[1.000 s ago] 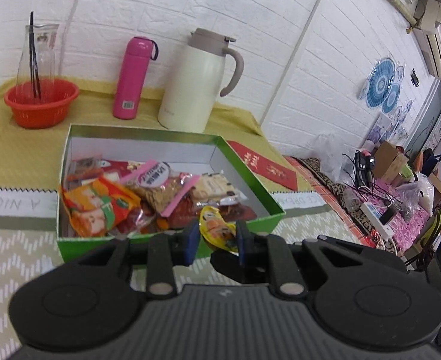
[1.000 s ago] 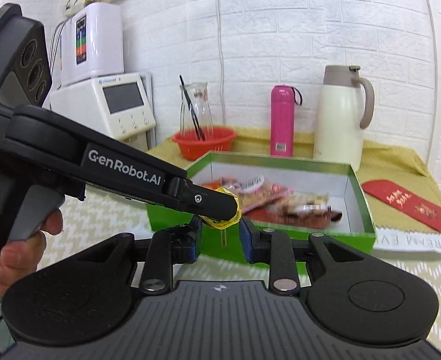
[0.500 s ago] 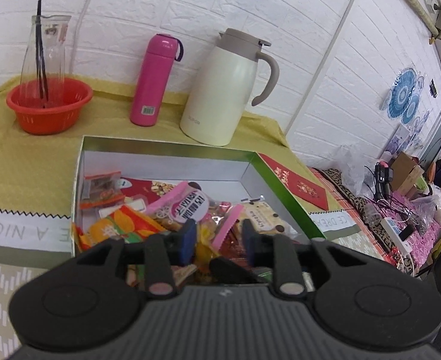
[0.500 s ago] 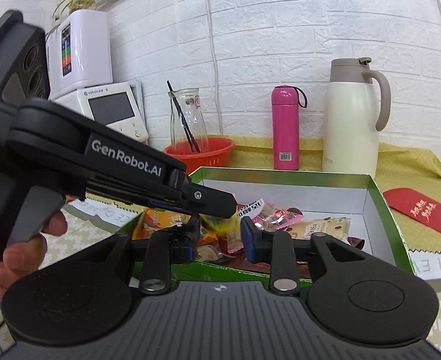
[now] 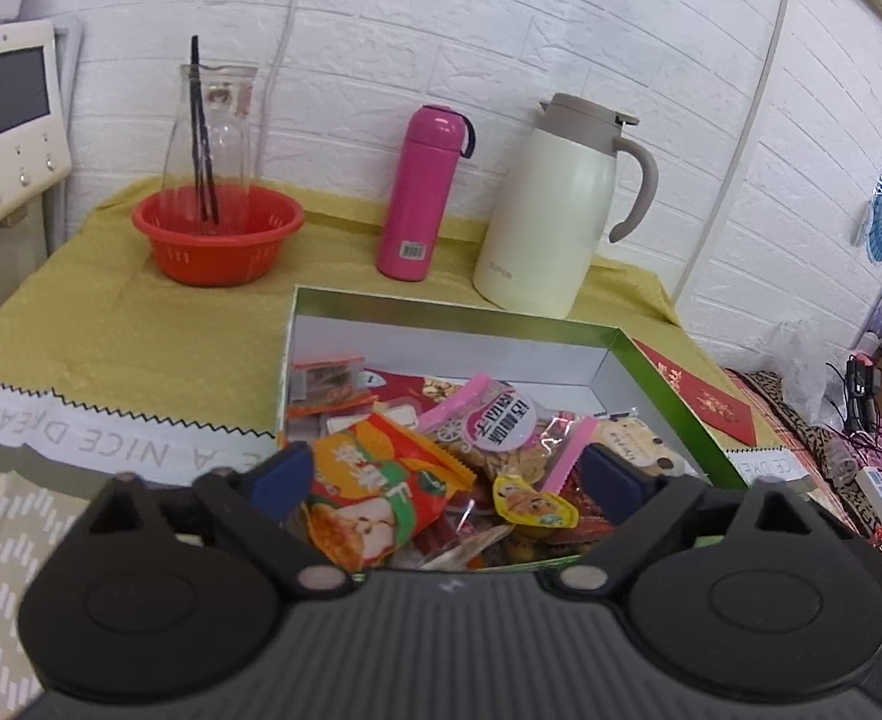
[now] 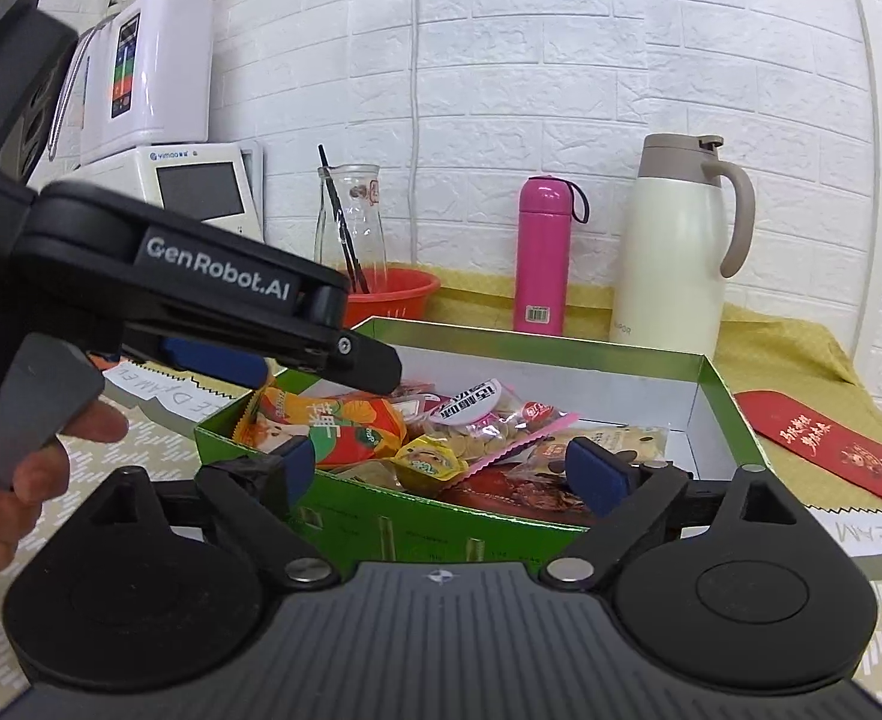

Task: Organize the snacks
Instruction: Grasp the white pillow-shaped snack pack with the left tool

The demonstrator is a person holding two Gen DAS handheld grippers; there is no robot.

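Observation:
A green box with a white inside holds several snack packets. Among them are an orange pack, a pink-edged bag with a round label, and a small yellow packet lying loose on the pile near the front wall. My left gripper hangs over the box's front, its jaws opening and gripping nothing. One of its fingers reaches in from the left. My right gripper is just in front of the box, its jaws opening, with nothing pressed between the pads.
At the back on the yellow cloth are a red basket with a glass carafe, a pink flask and a cream jug. A red envelope lies right of the box. A white machine stands at the left. A person's hand holds the left gripper's handle.
Both grippers' jaws have spread wide. The yellow packet, held between them a second ago, now lies in the box. The left gripper moved forward over the box and tipped down.

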